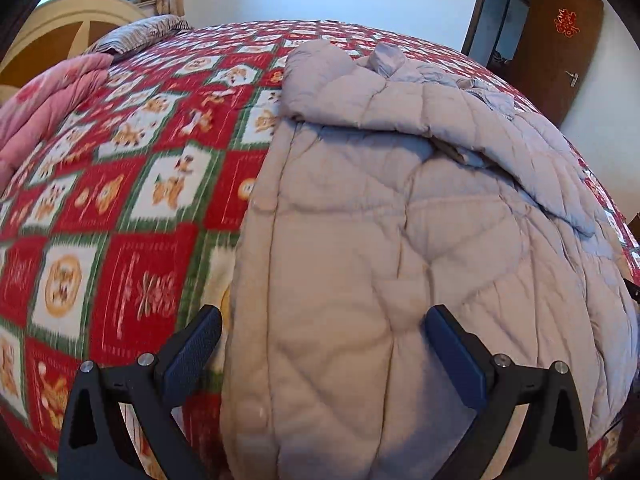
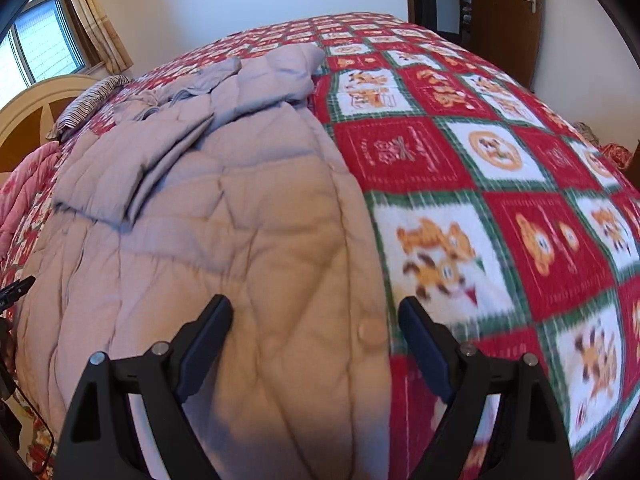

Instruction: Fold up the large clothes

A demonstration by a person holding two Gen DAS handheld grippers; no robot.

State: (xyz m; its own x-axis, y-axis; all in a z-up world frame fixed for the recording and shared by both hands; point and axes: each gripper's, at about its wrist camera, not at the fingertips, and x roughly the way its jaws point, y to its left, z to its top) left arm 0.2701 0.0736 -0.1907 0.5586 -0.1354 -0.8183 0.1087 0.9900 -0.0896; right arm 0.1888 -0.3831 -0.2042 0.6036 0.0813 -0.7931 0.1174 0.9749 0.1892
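Observation:
A large grey quilted puffer coat [image 1: 400, 216] lies spread on the bed, with a sleeve [image 1: 400, 96] folded across its upper part. It also shows in the right wrist view [image 2: 224, 216]. My left gripper [image 1: 322, 320] is open and empty, hovering over the coat's left edge near the hem. My right gripper [image 2: 316, 312] is open and empty, hovering over the coat's right edge near a round snap button [image 2: 370, 330]. The other gripper's tip [image 2: 16, 288] peeks in at the left of the right wrist view.
The bed carries a red, green and white cartoon-patterned blanket [image 1: 132, 208]. A pink quilt [image 1: 44, 104] and a striped pillow [image 1: 140, 34] lie by the wooden headboard [image 1: 60, 32]. A brown door [image 1: 560, 56] and window [image 2: 36, 44] are beyond.

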